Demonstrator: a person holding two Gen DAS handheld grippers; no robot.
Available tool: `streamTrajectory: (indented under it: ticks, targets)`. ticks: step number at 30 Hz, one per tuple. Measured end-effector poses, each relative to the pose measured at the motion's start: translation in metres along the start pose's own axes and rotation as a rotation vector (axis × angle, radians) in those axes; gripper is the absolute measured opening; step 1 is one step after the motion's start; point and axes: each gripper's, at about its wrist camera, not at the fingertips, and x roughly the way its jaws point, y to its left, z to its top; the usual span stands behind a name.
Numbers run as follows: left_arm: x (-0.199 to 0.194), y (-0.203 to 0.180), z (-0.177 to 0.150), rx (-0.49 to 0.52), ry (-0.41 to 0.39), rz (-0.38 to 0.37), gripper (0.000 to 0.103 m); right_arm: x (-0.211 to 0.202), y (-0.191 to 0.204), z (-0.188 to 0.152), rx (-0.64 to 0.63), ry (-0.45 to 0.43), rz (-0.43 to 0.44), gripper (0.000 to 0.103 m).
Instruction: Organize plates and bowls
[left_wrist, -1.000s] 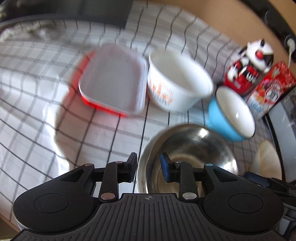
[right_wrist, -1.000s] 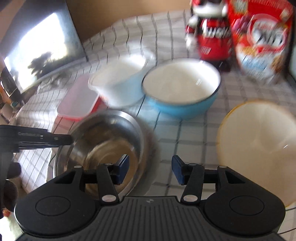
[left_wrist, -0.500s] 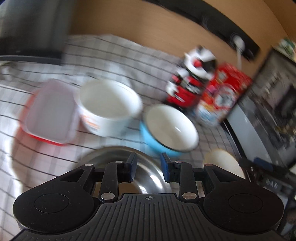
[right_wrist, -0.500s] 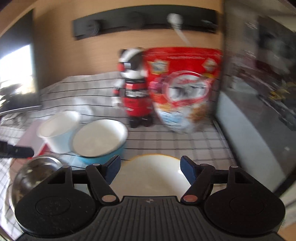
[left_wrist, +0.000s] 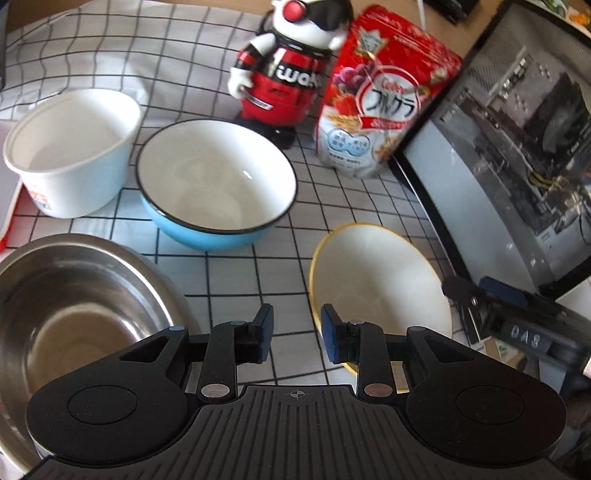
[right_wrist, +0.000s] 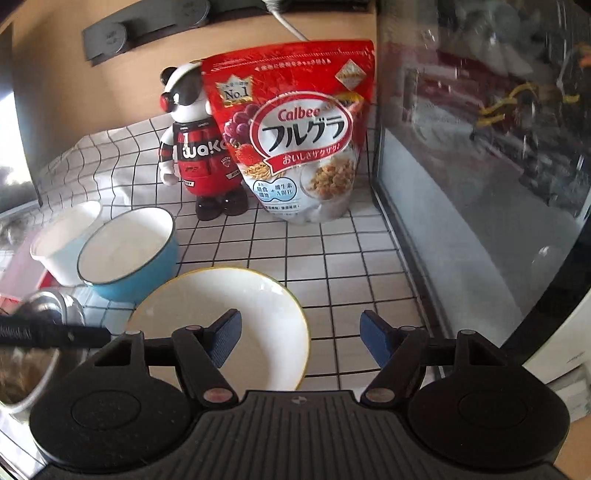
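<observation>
The right tool (right_wrist: 299, 341), spread wide and empty, hangs over the plate's (right_wrist: 221, 317) near rim, beside the blue bowl (right_wrist: 129, 254). Better to pinch that rim squarely. Left tool (left_wrist: 296, 334) is half-spread, empty.

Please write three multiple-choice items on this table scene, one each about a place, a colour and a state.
1. What stands directly beside the red cereal bag?
A. the black-and-white bear figure in a red shirt
B. a kettle
C. a stack of cups

2. What colour is the rim of the shallow white plate?
A. green
B. yellow
C. black

3. How is the right gripper?
A. shut on the plate
B. shut on a spoon
C. open, holding nothing

Answers:
1 A, the figure touches the bag's left edge.
2 B, a thin yellow line circles the plate.
3 C, its jaws have just been opening and stand apart, one over the plate, not clamping it.
</observation>
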Motion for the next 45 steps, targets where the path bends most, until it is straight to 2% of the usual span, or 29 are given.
streamTrajectory:
  ticks: [4,7,13,19,20,21,23,24,27,30,36,45]
  targets:
    - [0.01,-0.002,0.002,-0.007,0.035,-0.01,0.031,0.003,-0.003,-0.001,0.017,0.008,-0.037,0.072]
    - [0.015,-0.007,0.005,-0.012,0.042,-0.024,0.031,0.011,-0.008,-0.002,0.051,0.059,-0.015,0.072]
    - [0.038,-0.01,0.004,-0.02,0.11,0.029,0.031,0.028,-0.01,-0.006,0.065,0.111,-0.019,0.067]
    - [0.056,-0.015,0.003,0.004,0.16,0.013,0.03,0.053,-0.018,-0.011,0.138,0.181,0.027,0.05]
    - [0.059,-0.016,0.003,0.011,0.171,0.011,0.029,0.057,-0.019,-0.012,0.149,0.193,0.031,0.043]
    - [0.062,-0.017,0.004,0.017,0.179,0.011,0.026,0.061,-0.019,-0.012,0.163,0.209,0.042,0.036]
    - [0.064,-0.018,0.005,0.016,0.192,-0.002,0.02,0.068,-0.015,-0.013,0.187,0.243,0.094,0.032]
    - [0.064,-0.017,0.006,0.01,0.197,-0.012,0.018,0.07,-0.01,-0.013,0.186,0.258,0.113,0.035]
    - [0.06,-0.011,0.005,-0.023,0.202,-0.02,0.018,0.071,0.003,-0.014,0.139,0.26,0.091,0.035]
    - [0.053,-0.009,0.002,-0.009,0.202,0.019,0.018,0.068,0.008,-0.017,0.15,0.286,0.14,0.035]
    - [0.039,0.004,-0.005,-0.023,0.208,0.06,0.018,0.061,0.025,-0.025,0.115,0.308,0.174,0.035]
    - [0.035,0.007,-0.01,0.006,0.206,0.02,0.024,0.071,0.035,-0.022,0.077,0.332,0.117,0.037]
